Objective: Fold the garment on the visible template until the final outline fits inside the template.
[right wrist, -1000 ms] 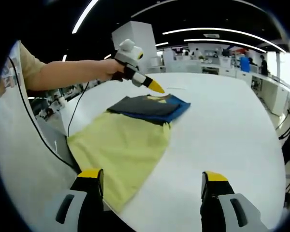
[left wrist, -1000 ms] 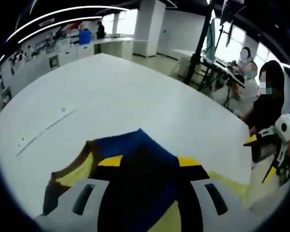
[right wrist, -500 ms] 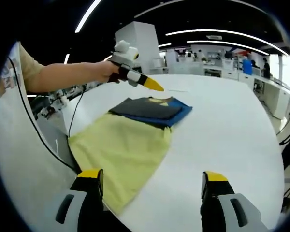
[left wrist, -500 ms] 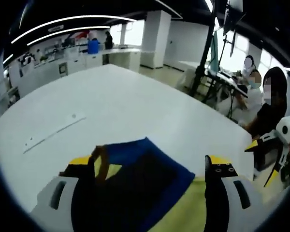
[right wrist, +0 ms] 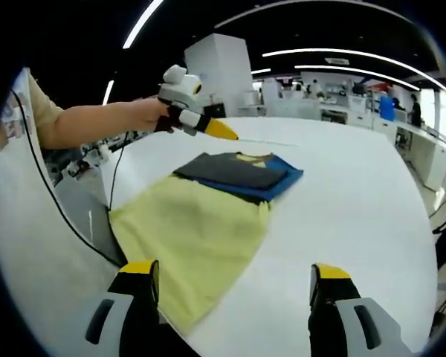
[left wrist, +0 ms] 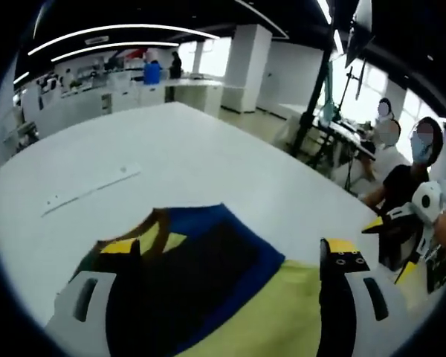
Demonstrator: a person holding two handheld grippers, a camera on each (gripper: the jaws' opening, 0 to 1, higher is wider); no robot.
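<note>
Left claw (left wrist: pixel 230 256): jaws spread wide, gripping nothing, held above the garment (left wrist: pixel 208 290). Right claw (right wrist: pixel 234 275): jaws likewise spread and empty, just short of the garment's yellow hem. The garment lies flat on the white bench (right wrist: pixel 357 208), its yellow body nearest the right claw, its dark and blue folded part beyond. A pale strip (left wrist: pixel 89 192) lies on the bench past the garment

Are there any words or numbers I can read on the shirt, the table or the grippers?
None can be read.
The garment shows plain yellow, dark and blue cloth, no print.
The strip on the table carries small marks, too blurred to read.
The left gripper shows no lettering.
</note>
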